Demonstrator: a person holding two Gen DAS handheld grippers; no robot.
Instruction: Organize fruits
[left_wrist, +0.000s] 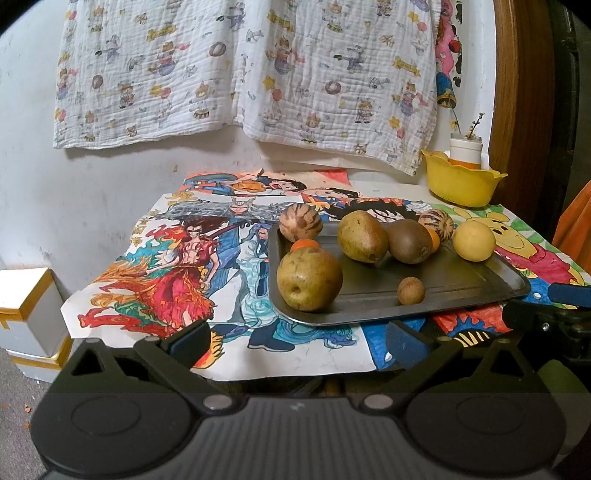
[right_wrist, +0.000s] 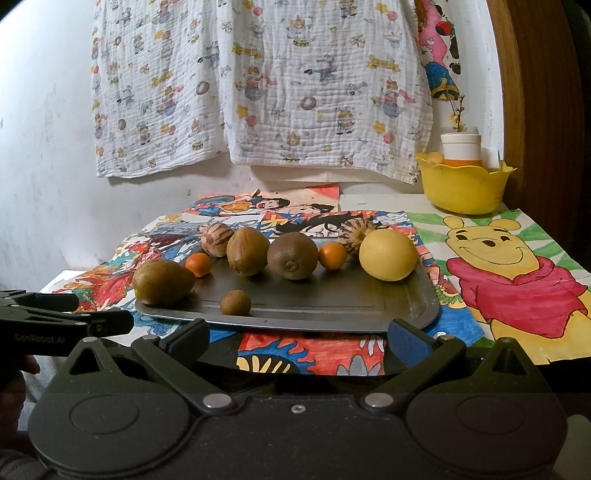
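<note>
A dark metal tray (left_wrist: 461, 288) (right_wrist: 332, 299) holds several fruits: two brown pears (left_wrist: 309, 279) (right_wrist: 162, 282), a kiwi (left_wrist: 410, 240) (right_wrist: 292, 255), two small oranges (right_wrist: 332, 255), a yellow round fruit (left_wrist: 474, 236) (right_wrist: 388, 254), two striped melons (left_wrist: 300, 222) (right_wrist: 216, 238) and a small brown longan (left_wrist: 410, 290) (right_wrist: 235, 302). My left gripper (left_wrist: 295, 341) hangs open just before the tray's near edge. My right gripper (right_wrist: 297, 338) is open too, close to the tray's front rim. Neither holds anything. The left gripper's fingers (right_wrist: 55, 314) show at the left in the right wrist view.
A yellow bowl (left_wrist: 461, 182) (right_wrist: 463, 184) stands at the back right with a white jar behind it. Coloured cartoon drawings (right_wrist: 517, 269) cover the table. A patterned cloth (left_wrist: 240, 74) hangs on the wall. White and gold boxes (left_wrist: 26, 317) sit on the floor at left.
</note>
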